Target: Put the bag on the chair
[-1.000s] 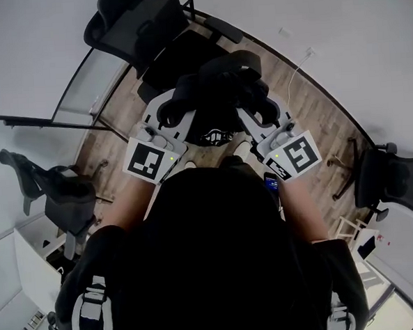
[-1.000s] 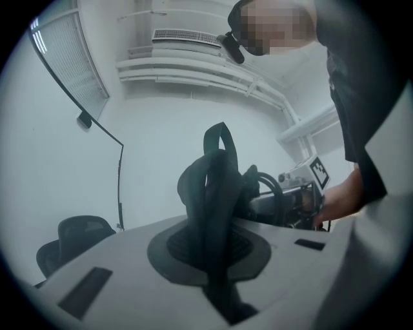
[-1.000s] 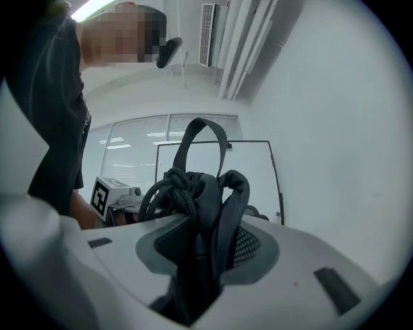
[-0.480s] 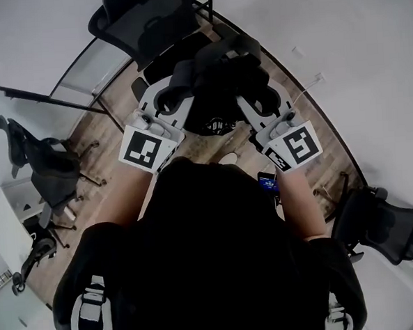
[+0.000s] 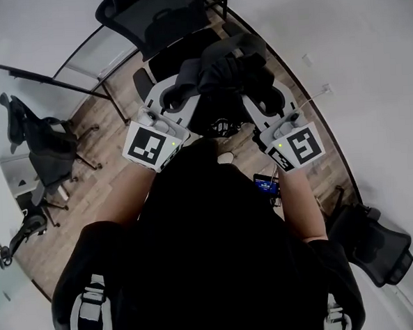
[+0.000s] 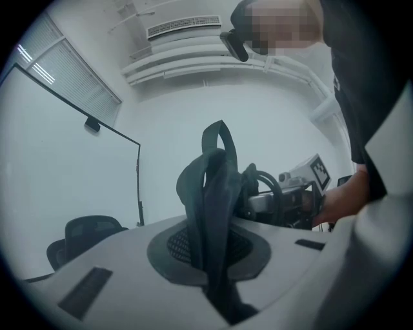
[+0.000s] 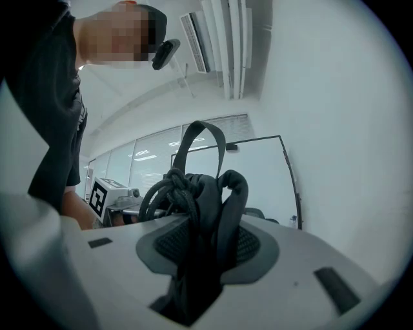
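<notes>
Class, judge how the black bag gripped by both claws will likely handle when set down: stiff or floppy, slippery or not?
Probably floppy: the bag has straps that fold and bunch between the left claw's pads. Likely to slump on the chair, since it shows no rigid shape. Probably not slippery: the right claw pinches its fabric on textured pads.

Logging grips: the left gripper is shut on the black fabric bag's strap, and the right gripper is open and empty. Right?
No. The right gripper is not empty: the right gripper view shows it shut on the black fabric bag too. The left gripper is shut on its strap, as stated.
</notes>
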`<act>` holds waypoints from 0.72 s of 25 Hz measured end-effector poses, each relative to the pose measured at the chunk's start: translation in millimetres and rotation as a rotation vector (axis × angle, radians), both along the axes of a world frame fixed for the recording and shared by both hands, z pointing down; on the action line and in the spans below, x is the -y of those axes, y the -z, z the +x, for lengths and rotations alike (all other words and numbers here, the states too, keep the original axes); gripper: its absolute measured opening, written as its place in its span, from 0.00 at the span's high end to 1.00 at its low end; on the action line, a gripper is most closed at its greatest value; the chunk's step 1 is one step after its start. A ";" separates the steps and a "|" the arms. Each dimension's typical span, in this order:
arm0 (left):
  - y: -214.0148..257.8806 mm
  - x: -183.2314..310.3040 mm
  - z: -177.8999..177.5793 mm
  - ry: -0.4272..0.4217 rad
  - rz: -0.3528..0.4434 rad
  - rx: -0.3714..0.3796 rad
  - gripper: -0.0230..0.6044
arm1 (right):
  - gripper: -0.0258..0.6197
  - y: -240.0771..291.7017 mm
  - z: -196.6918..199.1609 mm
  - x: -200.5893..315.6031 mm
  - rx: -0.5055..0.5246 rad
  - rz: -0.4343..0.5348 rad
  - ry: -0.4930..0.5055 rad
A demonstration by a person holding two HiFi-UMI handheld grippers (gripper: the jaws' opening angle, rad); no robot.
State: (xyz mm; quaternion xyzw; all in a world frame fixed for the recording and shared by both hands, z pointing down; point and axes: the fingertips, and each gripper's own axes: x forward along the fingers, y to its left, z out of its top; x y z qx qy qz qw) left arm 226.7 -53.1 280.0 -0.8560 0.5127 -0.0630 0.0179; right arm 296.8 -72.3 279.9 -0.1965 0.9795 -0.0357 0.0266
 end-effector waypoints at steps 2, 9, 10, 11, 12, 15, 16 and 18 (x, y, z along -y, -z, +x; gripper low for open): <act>-3.6 3.2 -2.5 0.005 -0.005 -0.002 0.91 | 0.75 -4.1 -2.7 4.1 -0.002 -0.008 0.009; -14.9 29.7 -16.9 0.031 -0.015 -0.023 0.91 | 0.75 -15.3 -18.1 32.5 -0.028 -0.018 0.041; -15.7 35.7 -19.4 0.034 -0.014 -0.026 0.91 | 0.75 -16.0 -20.6 38.6 -0.030 -0.018 0.046; -17.1 42.1 -21.9 0.038 -0.015 -0.030 0.91 | 0.75 -16.8 -23.2 45.3 -0.033 -0.018 0.051; -18.5 49.0 -24.7 0.042 -0.015 -0.032 0.91 | 0.75 -17.8 -25.9 52.4 -0.035 -0.018 0.056; -21.4 71.4 -36.4 0.053 -0.012 -0.042 0.91 | 0.75 -20.4 -38.1 76.0 -0.041 -0.016 0.066; -22.3 79.9 -41.5 0.057 -0.012 -0.046 0.91 | 0.75 -21.5 -43.5 85.0 -0.045 -0.016 0.071; -25.3 98.2 -52.5 0.067 -0.018 -0.053 0.91 | 0.75 -24.9 -55.4 104.0 -0.058 -0.018 0.084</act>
